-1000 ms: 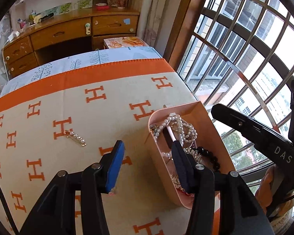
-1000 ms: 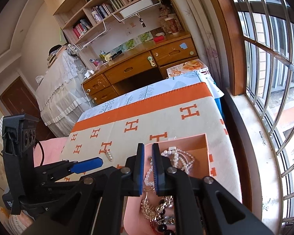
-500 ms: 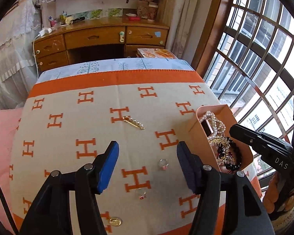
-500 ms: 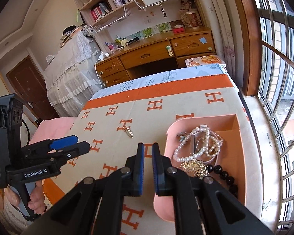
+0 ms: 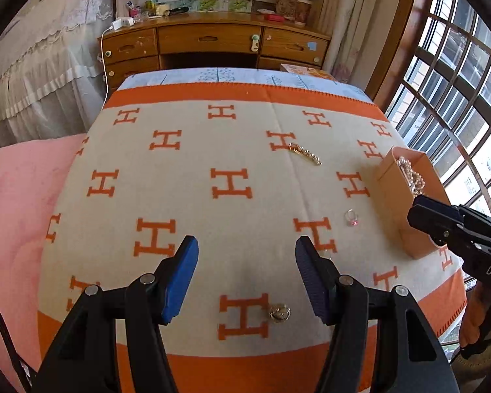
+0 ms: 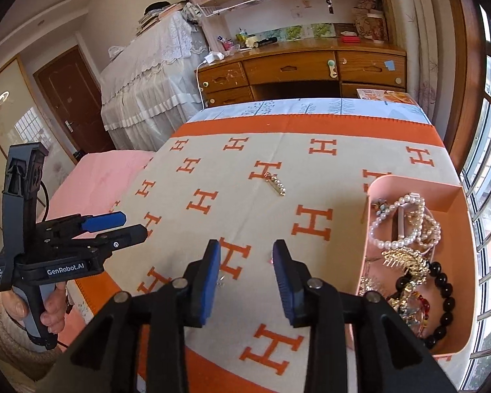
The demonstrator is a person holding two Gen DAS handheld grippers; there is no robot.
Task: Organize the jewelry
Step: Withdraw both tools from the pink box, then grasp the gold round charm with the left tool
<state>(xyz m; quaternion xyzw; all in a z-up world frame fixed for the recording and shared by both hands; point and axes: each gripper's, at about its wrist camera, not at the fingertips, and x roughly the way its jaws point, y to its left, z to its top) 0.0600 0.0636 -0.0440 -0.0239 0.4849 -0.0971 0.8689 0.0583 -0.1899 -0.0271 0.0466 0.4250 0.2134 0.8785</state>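
A bedroom is shown, with a wooden desk [image 5: 212, 42] at the far wall and a barred window on the right; the work is done on a bed spread with a cream blanket [image 5: 186, 196] patterned in orange H shapes. At the left, the left gripper [image 5: 247, 275] is held over the near part of the blanket with its pads spread and nothing between them, presumably so that a loose piece can be taken. A gold round piece [image 5: 279, 312] lies just below the gap, near the right pad. Further right and farther off, a gold pearl hair clip [image 5: 305, 154] lies alone on the blanket, and a small ring with a pink stone [image 5: 352, 218] rests beside the pink box [image 5: 396, 203]. The box stands at the window side of the bed, and pearl strands [image 6: 396, 226], a gold comb and black beads are already gathered in it. The right gripper [image 6: 247, 281] is held left of the box, its jaws just parted and empty, probably readied for the ring.
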